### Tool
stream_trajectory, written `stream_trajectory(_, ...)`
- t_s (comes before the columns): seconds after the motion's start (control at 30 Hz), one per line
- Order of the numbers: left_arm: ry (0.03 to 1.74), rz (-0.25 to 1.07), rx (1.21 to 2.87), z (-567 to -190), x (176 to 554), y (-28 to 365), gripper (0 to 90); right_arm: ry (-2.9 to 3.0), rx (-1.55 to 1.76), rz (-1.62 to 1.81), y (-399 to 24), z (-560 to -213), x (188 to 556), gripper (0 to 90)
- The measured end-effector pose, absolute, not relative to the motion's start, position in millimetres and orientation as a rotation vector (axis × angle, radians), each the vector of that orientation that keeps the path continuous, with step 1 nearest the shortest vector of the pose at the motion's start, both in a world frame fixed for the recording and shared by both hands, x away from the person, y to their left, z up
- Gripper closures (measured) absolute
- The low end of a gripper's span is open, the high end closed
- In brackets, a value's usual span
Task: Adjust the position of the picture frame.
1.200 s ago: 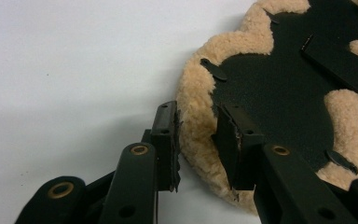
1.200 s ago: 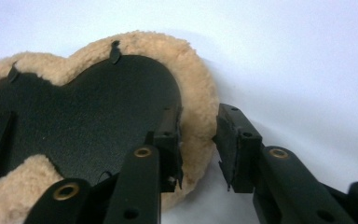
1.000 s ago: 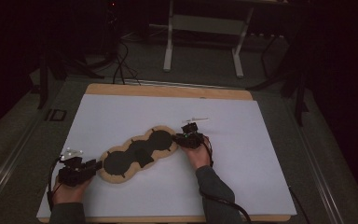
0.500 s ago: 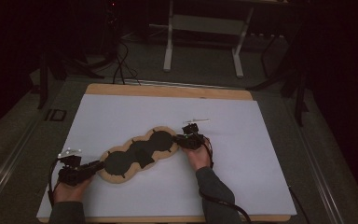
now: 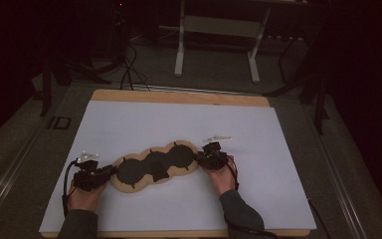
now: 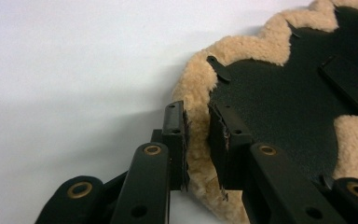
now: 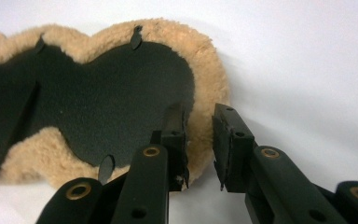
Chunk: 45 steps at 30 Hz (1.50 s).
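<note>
Fleece pad lies flat on white tabletop, dark backing up. Left tool has just been closing, pinches its near fleece rim; right tool pinches far rim. Both ends gripped; lifting or folding remains, I judge

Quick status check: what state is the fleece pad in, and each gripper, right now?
Fleece pad: flat on the white sheet, black side up, tan fleece rim showing.
Left gripper: fingers astride the pad's fleece rim, just been closing; grip not confirmed.
Right gripper: fingers astride the opposite end's rim, a gap showing; grip not confirmed.
</note>
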<state>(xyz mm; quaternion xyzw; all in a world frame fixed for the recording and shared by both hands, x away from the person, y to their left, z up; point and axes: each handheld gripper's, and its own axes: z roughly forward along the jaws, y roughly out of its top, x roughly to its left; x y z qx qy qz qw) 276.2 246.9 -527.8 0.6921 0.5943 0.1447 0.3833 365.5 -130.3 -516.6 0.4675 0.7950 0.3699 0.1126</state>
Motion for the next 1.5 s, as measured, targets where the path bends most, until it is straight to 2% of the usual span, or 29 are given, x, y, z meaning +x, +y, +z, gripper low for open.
stream_trajectory(0.23, 1.504, 0.375, 1.761, -528.8, 284.0, 241.2, 77.9, 2.316, 1.334, 1.006, -133.7, -513.3, 351.5, 76.5)
stream_trajectory(0.27, 1.501, 0.371, 1.761, -529.1, 285.0, 240.7, 78.0, 2.298, 1.325, 0.995, -134.6, -511.8, 349.8, 89.0)
stream_trajectory(0.3, 1.497, 0.37, 1.759, -529.5, 286.1, 239.9, 78.0, 2.308, 1.327, 0.998, -136.7, -509.9, 349.0, 89.9)
stream_trajectory(0.57, 1.477, 0.38, 1.779, -529.3, 298.9, 227.3, 78.3, 2.32, 1.334, 0.982, -147.9, -505.1, 351.4, 80.9)
stream_trajectory(1.03, 1.404, 0.386, 1.796, -531.8, 316.8, 203.2, 78.5, 2.301, 1.249, 0.934, -186.5, -477.1, 356.3, 76.2)
stream_trajectory(1.23, 1.385, 0.385, 1.796, -532.7, 317.5, 200.7, 78.4, 2.299, 1.271, 0.906, -199.6, -494.5, 359.9, 78.1)
stream_trajectory(1.4, 1.344, 0.449, 1.812, -531.5, 312.2, 200.8, 76.7, 2.307, 1.332, 0.924, -205.3, -529.6, 364.1, 80.0)
stream_trajectory(1.5, 1.347, 0.468, 1.801, -528.2, 308.3, 206.2, 76.1, 2.299, 1.34, 0.948, -206.7, -529.0, 365.5, 80.1)
